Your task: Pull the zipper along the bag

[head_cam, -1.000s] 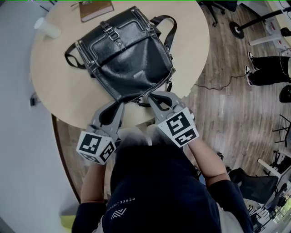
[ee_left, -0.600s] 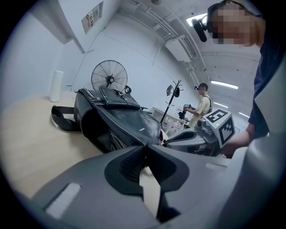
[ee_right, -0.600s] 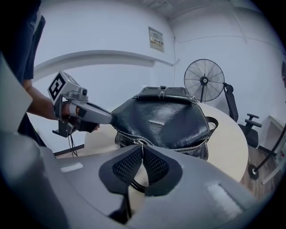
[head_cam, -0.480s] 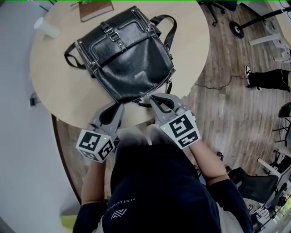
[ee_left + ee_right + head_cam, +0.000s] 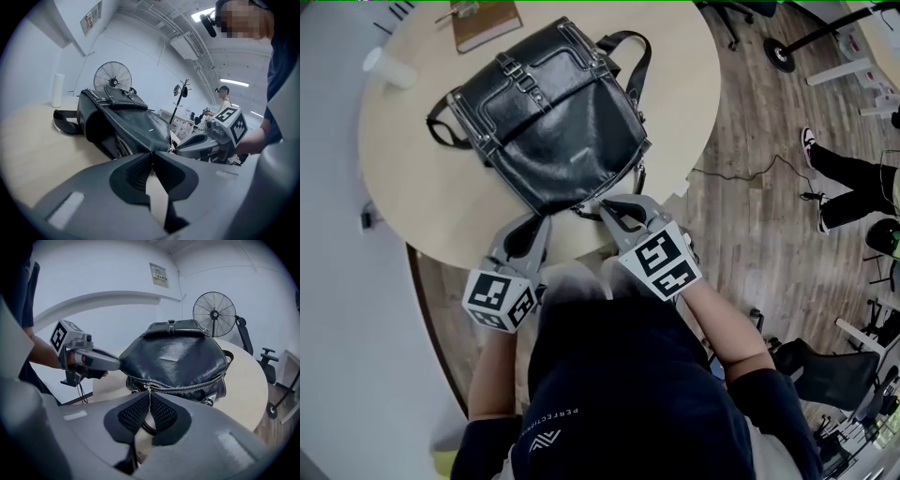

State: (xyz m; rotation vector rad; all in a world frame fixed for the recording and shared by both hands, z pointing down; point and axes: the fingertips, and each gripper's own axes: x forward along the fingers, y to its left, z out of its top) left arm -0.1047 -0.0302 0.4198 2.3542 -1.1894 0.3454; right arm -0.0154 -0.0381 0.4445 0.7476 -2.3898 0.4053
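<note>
right gripper [image 5: 149, 398] pinches the thin zipper pull [image 5: 148, 391], left gripper [image 5: 152, 154] clamps a corner of the bag [image 5: 126, 126] — a skewed tug could slip the pull free.

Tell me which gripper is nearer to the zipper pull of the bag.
Right. The right gripper is shut on the zipper pull itself. The left gripper pinches a near corner of the bag, left of the pull in the head view.
</note>
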